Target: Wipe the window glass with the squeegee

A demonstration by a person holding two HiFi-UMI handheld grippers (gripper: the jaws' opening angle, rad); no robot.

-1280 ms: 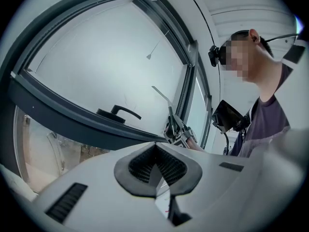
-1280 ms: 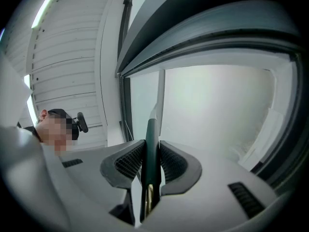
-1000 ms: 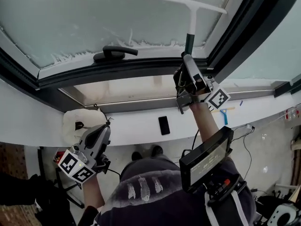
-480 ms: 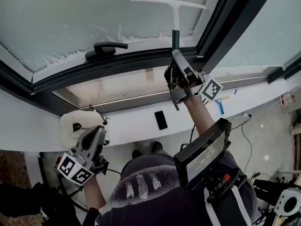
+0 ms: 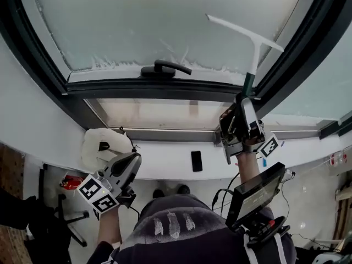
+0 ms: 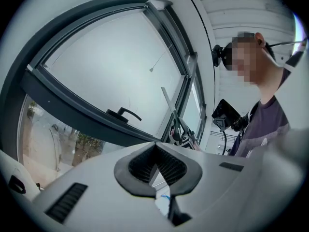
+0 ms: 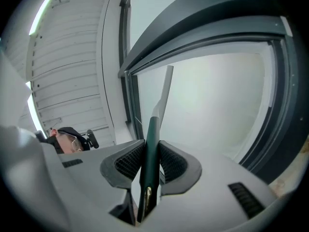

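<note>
Right tongs (image 5: pixel 246 99) clamp the squeegee (image 5: pixel 255 48) handle, left tongs (image 5: pixel 133 159) closed, empty; handle may twist, lifting the blade above off the glass (image 5: pixel 137 21).

the window glass (image 5: pixel 165 21) looks milky and matt, with a rough, crusty white fringe along its lower edge. its frame (image 5: pixel 154 88) is dark grey with a smooth, dull finish, and the handle (image 5: pixel 165 69) on it is black with a slight sheen. the squeegee (image 5: pixel 255 59) has a smooth white bar and shaft, plastic by the look. its grip is dark green and glossy, with a small brassy glint at its end in the right gripper view. the left tool (image 6: pixel 155 151) and right tool (image 7: pixel 151 146) have smooth, matt, light grey plastic shells and dark ribbed pads (image 7: pixel 128 163) that look rubbery. the sill (image 5: pixel 165 155) is smooth and white.
</note>
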